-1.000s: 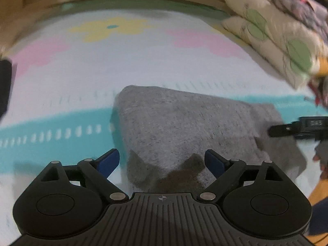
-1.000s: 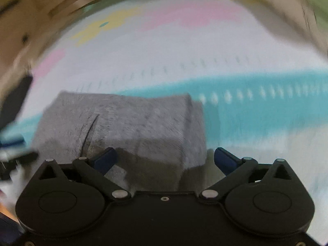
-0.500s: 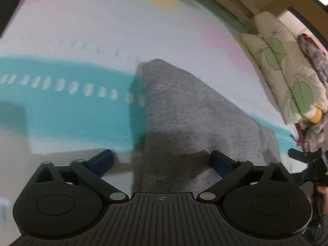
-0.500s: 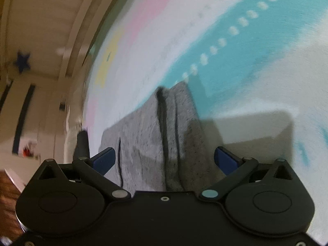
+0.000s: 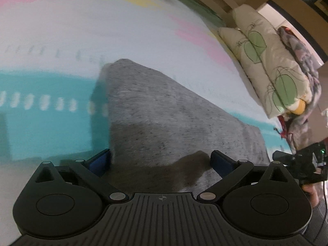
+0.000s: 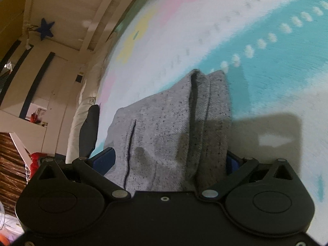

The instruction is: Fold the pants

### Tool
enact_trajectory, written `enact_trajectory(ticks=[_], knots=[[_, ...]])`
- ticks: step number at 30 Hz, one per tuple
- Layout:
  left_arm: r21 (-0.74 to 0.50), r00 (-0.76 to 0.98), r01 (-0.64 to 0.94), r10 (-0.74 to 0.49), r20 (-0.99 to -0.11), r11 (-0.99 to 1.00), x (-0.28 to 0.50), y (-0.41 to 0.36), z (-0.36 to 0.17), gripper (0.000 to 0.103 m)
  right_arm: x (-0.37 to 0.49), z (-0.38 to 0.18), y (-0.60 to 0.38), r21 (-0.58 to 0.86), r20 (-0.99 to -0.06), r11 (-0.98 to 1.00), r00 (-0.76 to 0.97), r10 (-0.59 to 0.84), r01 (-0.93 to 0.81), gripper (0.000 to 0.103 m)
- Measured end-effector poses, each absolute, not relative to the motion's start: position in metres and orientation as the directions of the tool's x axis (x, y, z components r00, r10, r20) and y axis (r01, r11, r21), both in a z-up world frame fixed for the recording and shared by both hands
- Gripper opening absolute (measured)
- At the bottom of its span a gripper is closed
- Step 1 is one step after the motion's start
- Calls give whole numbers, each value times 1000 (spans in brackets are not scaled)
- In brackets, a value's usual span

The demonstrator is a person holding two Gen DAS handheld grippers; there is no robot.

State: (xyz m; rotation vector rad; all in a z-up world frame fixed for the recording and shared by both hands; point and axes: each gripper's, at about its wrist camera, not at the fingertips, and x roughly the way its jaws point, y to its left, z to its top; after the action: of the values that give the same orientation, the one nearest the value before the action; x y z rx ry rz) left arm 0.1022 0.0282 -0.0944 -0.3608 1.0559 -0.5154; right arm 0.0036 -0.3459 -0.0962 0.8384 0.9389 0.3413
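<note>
The grey speckled pants (image 5: 164,110) lie folded into a thick stack on a pastel bedsheet (image 5: 61,41). My left gripper (image 5: 158,162) is open, its blue-tipped fingers (image 5: 98,162) straddling the stack's near end. In the right wrist view the pants (image 6: 164,123) show their layered edge and a dark pocket seam. My right gripper (image 6: 170,162) is open, its fingers (image 6: 104,161) either side of the other end of the stack. The right gripper also shows at the right edge of the left wrist view (image 5: 297,164).
Cream pillows with green leaf print (image 5: 266,61) and a patterned blanket (image 5: 303,61) are stacked at the right of the bed. A dark object (image 6: 90,131) and a white pillow (image 6: 82,114) lie at the other side. A headboard (image 6: 67,10) runs behind.
Both grippers have tilted and dropped lower and closer to the ends of the folded pants. The stack now sits between each pair of open fingers. The pants have not moved.
</note>
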Motion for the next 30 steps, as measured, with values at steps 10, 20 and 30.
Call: enact_trajectory(ticks=[10,20,30], knots=[[-552,364,261,-610,-703,792,108,14,-97,102,13,-98,-328,759,-524,650,568,635,-26,103],[-467,369,312,-559,-743,827,106,-3,-95,102,25,-97,-324,765,-532,644,540,652,-23,103],[-340,453,287,-439,-776,896,92,-24,-87,78,20,-94,-318,737,-554,675,553,622,-22,103]])
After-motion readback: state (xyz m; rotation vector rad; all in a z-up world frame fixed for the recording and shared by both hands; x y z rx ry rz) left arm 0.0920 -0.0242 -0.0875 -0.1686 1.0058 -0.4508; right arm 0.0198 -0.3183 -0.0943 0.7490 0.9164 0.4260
